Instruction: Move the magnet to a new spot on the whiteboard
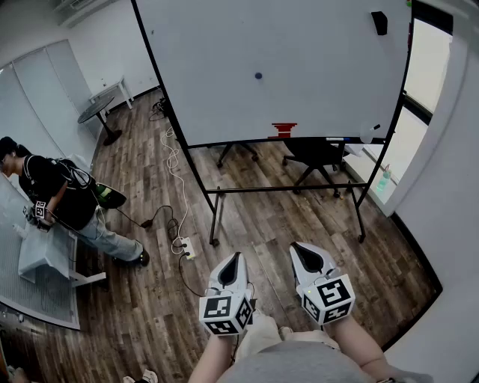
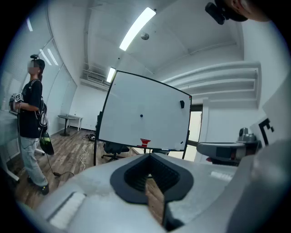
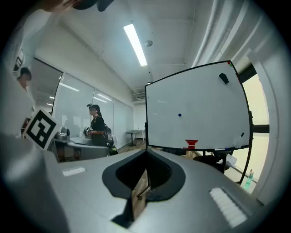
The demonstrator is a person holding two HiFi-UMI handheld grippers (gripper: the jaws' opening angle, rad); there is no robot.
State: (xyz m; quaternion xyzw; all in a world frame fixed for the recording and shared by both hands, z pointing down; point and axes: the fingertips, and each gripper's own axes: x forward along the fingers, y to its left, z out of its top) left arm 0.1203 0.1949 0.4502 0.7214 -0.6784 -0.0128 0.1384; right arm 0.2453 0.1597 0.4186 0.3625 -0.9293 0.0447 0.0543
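Note:
A small blue magnet [image 1: 258, 75] sticks near the middle of the big whiteboard [image 1: 314, 90], which stands on a black rolling frame across the room. The left gripper view shows the magnet [image 2: 141, 115] too, and so does the right gripper view, where the magnet [image 3: 179, 115] is a blue dot. My left gripper [image 1: 235, 257] and right gripper [image 1: 301, 247] are held side by side low in front of me, far short of the board. Both point toward it. Each is shut with nothing between its jaws, as seen at the left gripper [image 2: 148, 155] and the right gripper [image 3: 146, 153].
A black eraser [image 1: 379, 22] sits at the board's top right, and a red object [image 1: 284, 129] on its bottom rail. An office chair [image 1: 318, 153] stands behind the board. Cables and a power strip [image 1: 187, 247] lie on the wood floor. A person [image 1: 60, 198] stands at left.

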